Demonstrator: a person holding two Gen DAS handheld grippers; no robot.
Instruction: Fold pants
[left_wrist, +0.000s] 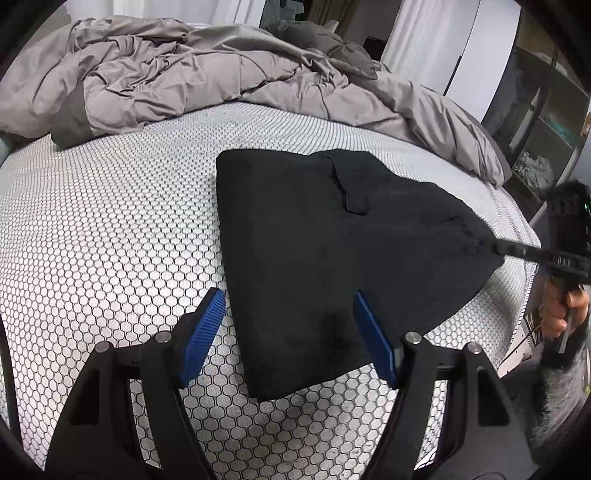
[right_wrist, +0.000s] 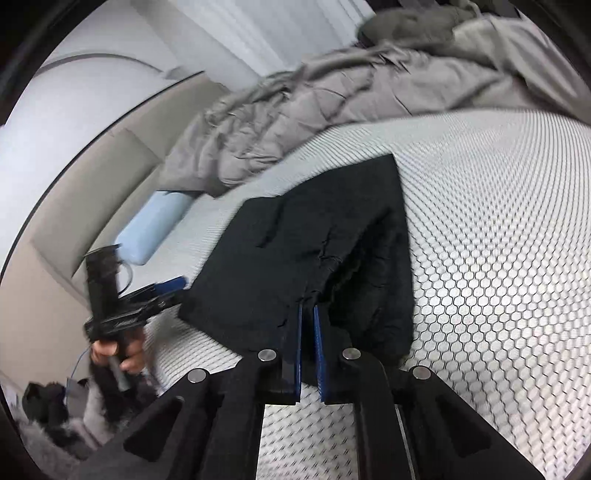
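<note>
Black pants (left_wrist: 332, 258) part-folded on honeycomb mattress (left_wrist: 110, 240), both grippers at near edge.

Left gripper (left_wrist: 290, 321): jaws wide apart, hovering over the pants' near-left corner, cloth between and below the blue pads (left_wrist: 201, 332), no contact seen. Right gripper (right_wrist: 307, 354): jaws together, clamped on the pants' right edge, which looks lifted, though blur makes that hard to confirm. Grey duvet (left_wrist: 184, 74) bunched beyond the jaws.

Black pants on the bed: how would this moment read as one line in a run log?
stage: mid-fold | black pants: on mattress | right gripper: shut on pants edge, lifting | left gripper: open, straddling near corner, not gripping
</note>
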